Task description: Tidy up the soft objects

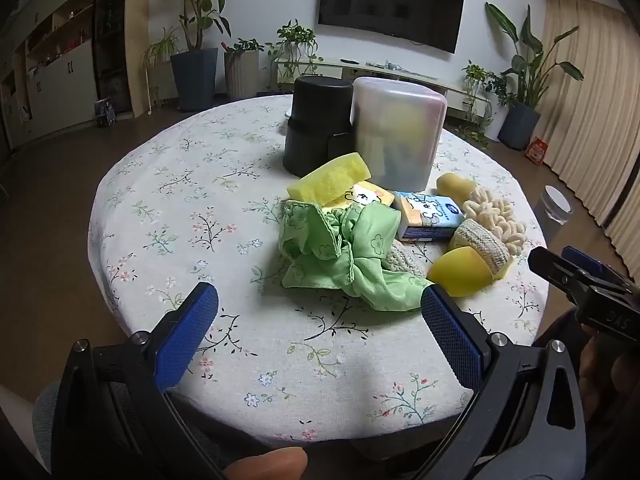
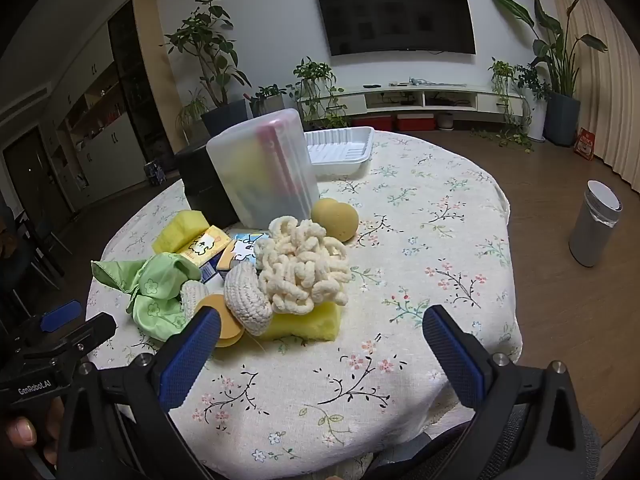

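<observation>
A heap of soft things lies on the round floral table (image 1: 200, 216). It holds a crumpled green cloth (image 1: 344, 248), a yellow sponge (image 1: 332, 176), tissue packs (image 1: 428, 216), a cream chenille mitt (image 1: 496, 216), a knitted pad (image 1: 484, 244) and a round yellow sponge (image 1: 460, 270). My left gripper (image 1: 320, 312) hovers open just short of the green cloth, holding nothing. The right gripper (image 2: 320, 332) is open too, above the table in front of the chenille mitt (image 2: 304, 272), the knitted pad (image 2: 246, 296) and a flat yellow sponge (image 2: 308, 322). A tan ball sponge (image 2: 334, 218) sits behind them.
A translucent lidded container (image 2: 264, 172) and a black canister (image 1: 316, 124) stand behind the heap, with a white plastic tray (image 2: 340, 150) further back. A grey bin (image 2: 594, 228) stands on the floor at the right. The table edge runs close under both grippers.
</observation>
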The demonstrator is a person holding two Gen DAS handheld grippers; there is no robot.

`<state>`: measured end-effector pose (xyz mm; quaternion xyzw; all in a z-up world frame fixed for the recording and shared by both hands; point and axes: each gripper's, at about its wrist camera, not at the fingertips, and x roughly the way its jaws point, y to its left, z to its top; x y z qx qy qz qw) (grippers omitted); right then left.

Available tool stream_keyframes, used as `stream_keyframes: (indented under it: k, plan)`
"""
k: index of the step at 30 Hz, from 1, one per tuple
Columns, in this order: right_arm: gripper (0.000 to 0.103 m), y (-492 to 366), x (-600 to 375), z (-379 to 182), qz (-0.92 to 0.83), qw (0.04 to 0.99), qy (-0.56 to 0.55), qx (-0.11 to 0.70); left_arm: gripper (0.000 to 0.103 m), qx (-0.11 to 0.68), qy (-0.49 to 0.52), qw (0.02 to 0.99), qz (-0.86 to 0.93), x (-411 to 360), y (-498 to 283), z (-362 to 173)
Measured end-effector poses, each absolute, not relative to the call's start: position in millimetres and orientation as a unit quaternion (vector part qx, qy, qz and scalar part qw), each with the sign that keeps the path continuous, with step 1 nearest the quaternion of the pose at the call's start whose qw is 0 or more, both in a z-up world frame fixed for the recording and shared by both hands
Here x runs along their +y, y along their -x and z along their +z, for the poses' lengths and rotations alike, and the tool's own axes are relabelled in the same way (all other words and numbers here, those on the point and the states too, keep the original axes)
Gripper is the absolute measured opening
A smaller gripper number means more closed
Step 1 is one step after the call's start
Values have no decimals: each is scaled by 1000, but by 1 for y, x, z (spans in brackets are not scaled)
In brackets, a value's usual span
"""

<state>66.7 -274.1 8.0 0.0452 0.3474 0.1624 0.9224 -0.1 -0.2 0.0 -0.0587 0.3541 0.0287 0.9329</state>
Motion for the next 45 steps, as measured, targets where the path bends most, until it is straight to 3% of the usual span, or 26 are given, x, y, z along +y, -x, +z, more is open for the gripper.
stream_keyframes:
  k: [45]
  plan:
    - [103,-68,-273,5,160,922,-41,351,103,358,63,931,27,2,-1,-7]
